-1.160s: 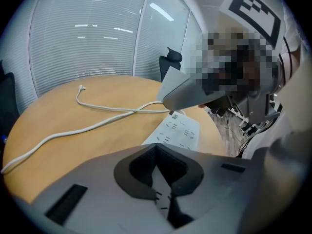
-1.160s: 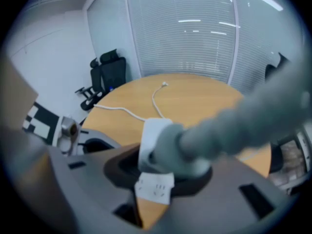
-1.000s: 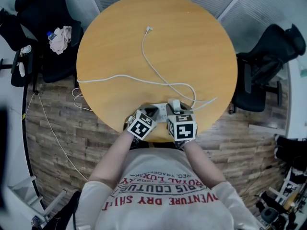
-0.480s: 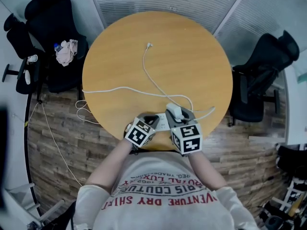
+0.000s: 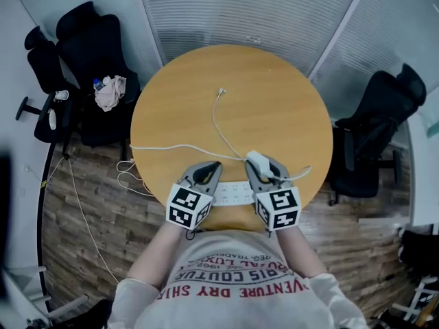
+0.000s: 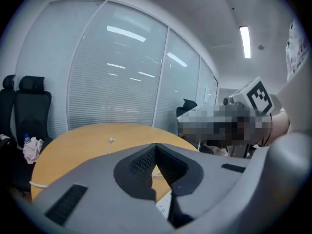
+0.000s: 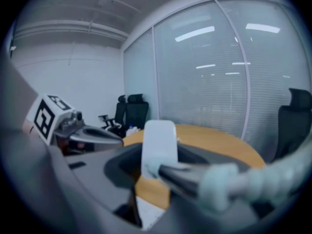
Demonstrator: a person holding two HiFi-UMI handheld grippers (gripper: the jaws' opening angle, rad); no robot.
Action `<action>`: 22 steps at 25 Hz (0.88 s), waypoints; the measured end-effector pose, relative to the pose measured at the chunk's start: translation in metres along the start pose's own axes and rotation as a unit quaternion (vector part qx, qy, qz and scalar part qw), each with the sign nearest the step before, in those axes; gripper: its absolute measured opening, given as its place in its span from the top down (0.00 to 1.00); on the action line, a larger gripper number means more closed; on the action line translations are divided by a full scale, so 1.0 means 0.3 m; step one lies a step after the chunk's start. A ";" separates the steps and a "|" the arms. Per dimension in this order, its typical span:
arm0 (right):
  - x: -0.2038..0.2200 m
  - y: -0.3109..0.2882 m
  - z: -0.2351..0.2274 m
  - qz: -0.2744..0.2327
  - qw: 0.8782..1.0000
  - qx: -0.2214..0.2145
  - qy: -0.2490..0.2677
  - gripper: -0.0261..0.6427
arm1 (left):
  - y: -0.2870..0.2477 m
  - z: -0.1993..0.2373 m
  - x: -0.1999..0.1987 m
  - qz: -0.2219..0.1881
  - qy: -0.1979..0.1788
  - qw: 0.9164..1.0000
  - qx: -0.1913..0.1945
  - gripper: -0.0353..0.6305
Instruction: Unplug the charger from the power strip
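The right gripper (image 5: 266,172) is clamped on the white charger (image 5: 256,160) and holds it clear of the power strip (image 5: 232,192), so the plug looks free. The left gripper (image 5: 208,170), jaws together and empty, hovers beside the strip at the counter's (image 5: 274,101) near edge.

One round wooden table (image 5: 274,94). On it, at its near edge, one white oblong power strip (image 5: 233,192). One white block-shaped charger (image 5: 257,162). Two thin white cables: the charger cable (image 5: 214,122), ending near the table's middle, and the power strip cord (image 5: 171,147), running off the left edge. Two grey grippers, the left gripper (image 5: 208,168) and the right gripper (image 5: 264,170), each with one black-and-white marker cube (image 5: 186,208) (image 5: 281,209). Three black office chairs: two (image 5: 89,40) (image 5: 40,53) beyond the table's left edge, one (image 5: 384,108) beyond its right. One crumpled pale cloth (image 5: 110,93).
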State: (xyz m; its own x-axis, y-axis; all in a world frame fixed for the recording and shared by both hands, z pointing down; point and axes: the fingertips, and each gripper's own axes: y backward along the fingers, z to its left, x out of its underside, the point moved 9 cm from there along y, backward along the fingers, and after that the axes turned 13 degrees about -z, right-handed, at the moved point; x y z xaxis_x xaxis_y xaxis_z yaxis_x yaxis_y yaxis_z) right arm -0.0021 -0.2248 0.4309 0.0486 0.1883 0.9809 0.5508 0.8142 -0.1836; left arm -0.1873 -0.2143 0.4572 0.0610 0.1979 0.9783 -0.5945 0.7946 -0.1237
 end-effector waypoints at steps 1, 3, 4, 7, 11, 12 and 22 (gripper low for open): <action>-0.019 0.000 -0.001 -0.007 1.000 -0.001 -0.001 0.73 | 0.008 0.004 -0.037 -0.017 -0.003 1.000 -0.005 0.90; -0.059 0.004 -0.002 -0.023 1.000 -0.004 -0.003 0.73 | 0.022 0.005 -0.108 -0.049 -0.017 0.999 -0.011 0.90; -0.080 0.008 -0.003 -0.033 0.999 -0.006 -0.005 0.73 | 0.030 0.002 -0.144 -0.064 -0.027 0.997 -0.013 0.90; -0.143 0.019 -0.005 -0.064 0.998 -0.013 -0.009 0.73 | 0.059 -0.012 -0.249 -0.110 -0.067 0.991 -0.016 0.90; -0.190 0.028 0.002 -0.088 0.996 -0.022 -0.001 0.73 | 0.114 -0.029 -0.340 -0.152 -0.095 0.983 -0.024 0.90; -0.196 0.027 0.003 -0.092 0.995 -0.024 -0.001 0.73 | 0.125 -0.029 -0.353 -0.159 -0.091 0.983 -0.028 0.90; -0.209 0.023 0.006 -0.102 0.994 -0.039 -0.008 0.73 | 0.161 0.002 -0.367 -0.174 -0.087 0.979 -0.053 0.90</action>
State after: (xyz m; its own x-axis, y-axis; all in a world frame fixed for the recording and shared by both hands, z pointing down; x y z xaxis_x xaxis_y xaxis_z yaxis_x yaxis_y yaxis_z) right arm -0.0028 -0.2300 0.3679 -0.0834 0.0318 0.9960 0.6104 0.7917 0.0258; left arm -0.2232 -0.1981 0.3436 0.1015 -0.1897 0.9766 -0.4748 0.8534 0.2151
